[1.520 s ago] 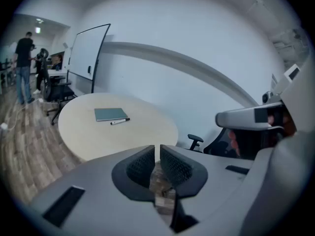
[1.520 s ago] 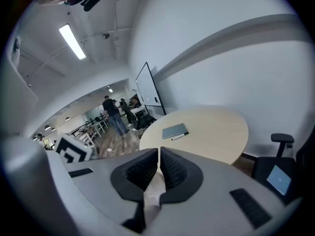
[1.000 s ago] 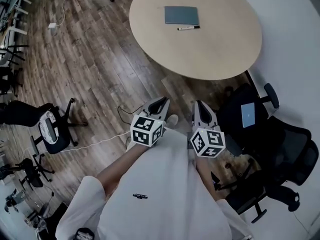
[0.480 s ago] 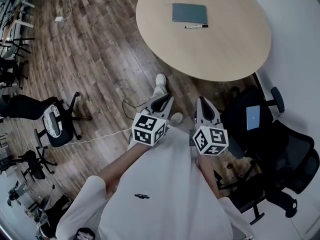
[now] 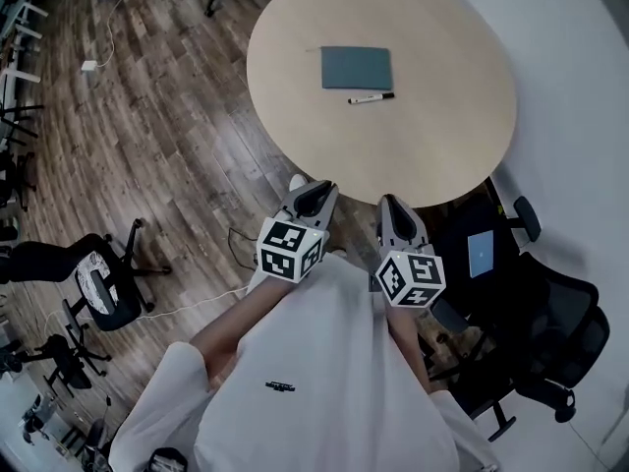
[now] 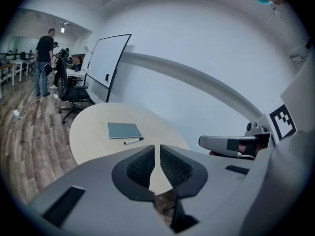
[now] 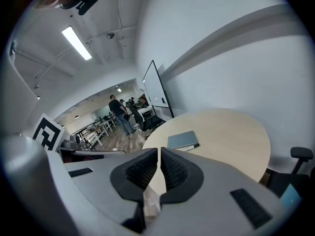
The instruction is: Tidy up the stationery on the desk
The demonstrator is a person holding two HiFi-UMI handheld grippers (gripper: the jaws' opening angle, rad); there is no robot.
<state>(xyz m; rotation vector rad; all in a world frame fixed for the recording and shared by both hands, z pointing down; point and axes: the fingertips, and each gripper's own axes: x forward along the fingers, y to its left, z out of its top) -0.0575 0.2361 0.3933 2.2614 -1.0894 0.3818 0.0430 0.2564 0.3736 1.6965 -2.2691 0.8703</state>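
Note:
A grey notebook (image 5: 356,68) lies flat on the round wooden table (image 5: 432,136), toward its far side. A black-and-white marker (image 5: 371,97) lies just in front of it, apart from its near edge. The left gripper (image 5: 313,198) and right gripper (image 5: 389,208) are held side by side before the person's body, short of the table's near edge. Both point at the table. In the left gripper view the notebook (image 6: 124,130) and marker (image 6: 133,141) lie well beyond the shut, empty left gripper (image 6: 156,149). The right gripper (image 7: 160,152) is shut and empty too, with the notebook (image 7: 181,139) far ahead.
Black office chairs (image 5: 550,323) crowd the right side by the white wall, one with a small blue-grey item (image 5: 481,254) on it. Another chair (image 5: 103,268) stands on the wood floor at left, near a white cable (image 5: 187,283). A whiteboard (image 6: 106,63) and people (image 6: 44,58) are far off.
The table has shifted in the head view and now sits closer to the grippers. Both grippers keep the same shut pose in front of the body.

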